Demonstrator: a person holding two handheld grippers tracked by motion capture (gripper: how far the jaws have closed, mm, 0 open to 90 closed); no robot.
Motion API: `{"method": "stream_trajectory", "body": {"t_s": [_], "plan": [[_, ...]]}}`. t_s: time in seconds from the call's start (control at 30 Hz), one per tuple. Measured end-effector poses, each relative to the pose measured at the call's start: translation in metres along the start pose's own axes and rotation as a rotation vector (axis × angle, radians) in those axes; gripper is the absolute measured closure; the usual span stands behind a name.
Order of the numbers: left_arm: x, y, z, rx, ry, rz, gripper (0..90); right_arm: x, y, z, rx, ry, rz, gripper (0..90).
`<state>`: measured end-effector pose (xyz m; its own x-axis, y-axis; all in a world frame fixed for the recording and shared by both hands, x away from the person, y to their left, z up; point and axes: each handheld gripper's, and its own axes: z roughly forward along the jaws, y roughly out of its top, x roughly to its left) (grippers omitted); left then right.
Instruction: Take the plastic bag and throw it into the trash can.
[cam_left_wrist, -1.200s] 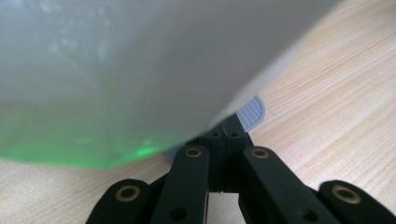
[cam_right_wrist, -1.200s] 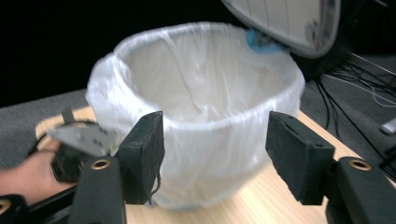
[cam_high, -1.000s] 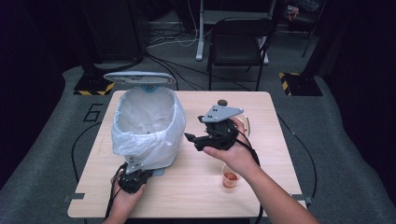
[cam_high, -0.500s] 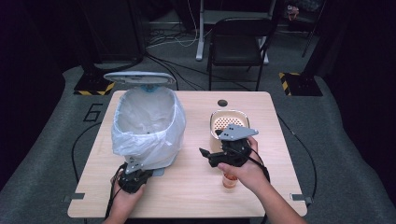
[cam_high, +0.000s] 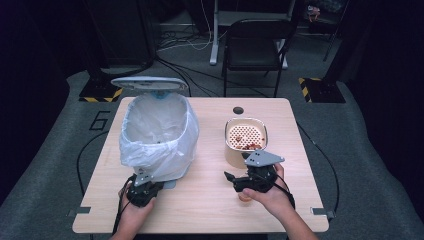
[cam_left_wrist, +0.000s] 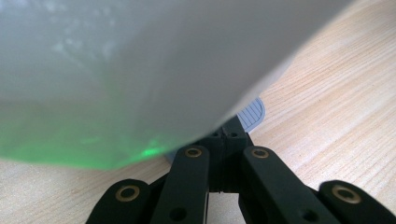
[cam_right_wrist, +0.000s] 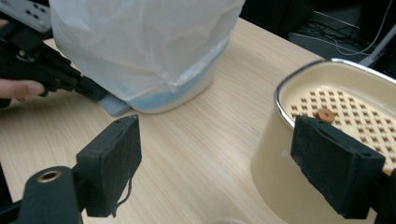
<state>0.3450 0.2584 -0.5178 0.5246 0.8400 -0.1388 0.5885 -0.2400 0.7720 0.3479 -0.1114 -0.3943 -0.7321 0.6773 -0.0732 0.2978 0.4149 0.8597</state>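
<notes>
The right hand-held gripper, jaws spread and just opened with nothing between, hangs over the tabletop, the strainer bowl just beyond it.

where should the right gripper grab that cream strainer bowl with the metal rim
Best guess: take the cream perforated bowl by its metal-edged wall nearest the right gripper, one jaw inside, one outside, coming from above. It stands upright with an open top, and its body looks too wide to span. The jaws have just been opening, with nothing between them.
</notes>
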Motion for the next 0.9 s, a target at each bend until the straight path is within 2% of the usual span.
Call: {"method": "stream_trajectory", "body": {"t_s": [0.3,0.5,0.7,0.9], "plan": [[0.000,0.000,0.000,0.000,0.000,-0.001,90.0,-0.002,-0.029,0.000,0.042,-0.050,-0.006,13.6],[0.000,0.000,0.000,0.000,0.000,-0.001,90.0,-0.002,-0.043,0.003,0.062,-0.061,0.006,13.8],[0.000,0.000,0.000,0.000,-0.001,-0.002,90.0,-0.006,-0.061,0.003,0.074,-0.076,0.080,13.9],[0.000,0.000,0.000,0.000,-0.001,-0.002,90.0,-0.006,-0.072,0.005,0.083,-0.069,0.088,14.2]]}}
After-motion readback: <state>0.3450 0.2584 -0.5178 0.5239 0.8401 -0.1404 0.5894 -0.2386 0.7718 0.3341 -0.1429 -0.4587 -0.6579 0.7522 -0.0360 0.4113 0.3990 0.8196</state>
